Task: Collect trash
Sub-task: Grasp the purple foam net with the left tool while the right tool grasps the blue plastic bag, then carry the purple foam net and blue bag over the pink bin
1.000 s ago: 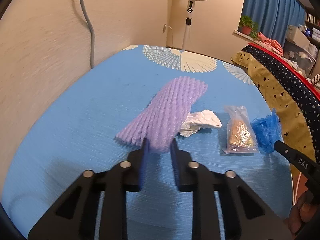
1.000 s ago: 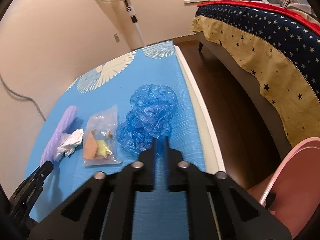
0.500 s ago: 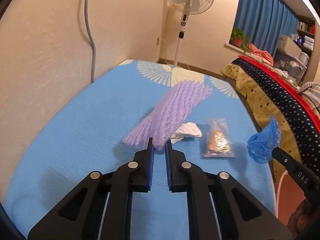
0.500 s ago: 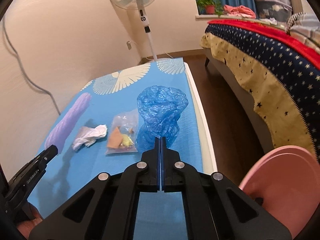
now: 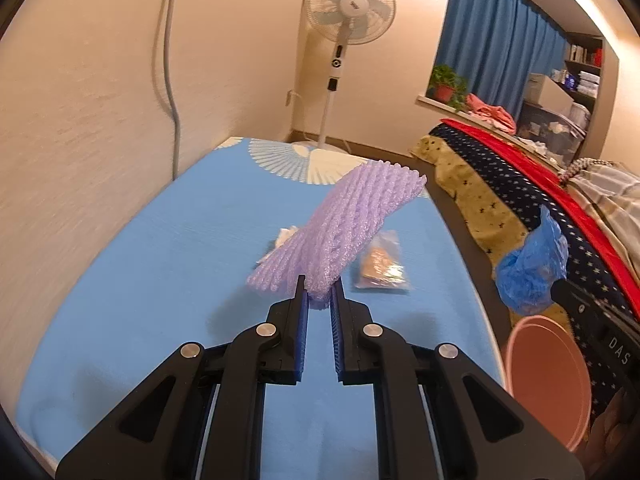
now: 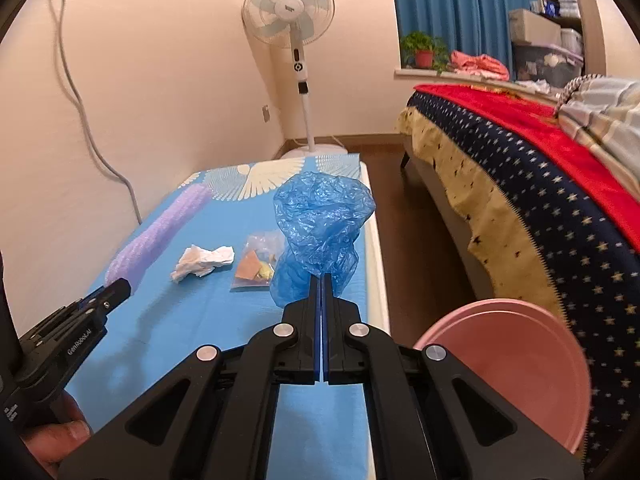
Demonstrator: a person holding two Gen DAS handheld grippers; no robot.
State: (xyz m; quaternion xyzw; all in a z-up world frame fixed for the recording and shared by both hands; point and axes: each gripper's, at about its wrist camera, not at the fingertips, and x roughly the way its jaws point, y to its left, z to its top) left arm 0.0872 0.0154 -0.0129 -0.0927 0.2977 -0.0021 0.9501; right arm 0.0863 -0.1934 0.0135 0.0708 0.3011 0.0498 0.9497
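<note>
Altogether two claws hold one foam net [image 5: 344,236], one blue bag [image 6: 320,232].

One purple foam net [image 5: 352,224], one blue plastic bag [image 6: 320,232], one crumpled tissue [image 6: 202,262], one clear packet [image 6: 256,264], one pink bin [image 6: 516,364]

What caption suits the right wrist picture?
Right gripper lifts a blue plastic bag above the blue table, pink bin nearby.

The blue table top [image 6: 208,312] is bare at the lower left of the right wrist view. In the middle lie a white tissue [image 6: 203,261] and a clear bag [image 6: 256,264]. The pink bin [image 6: 516,364] stands open at lower right, beside the bed [image 6: 520,168].
</note>
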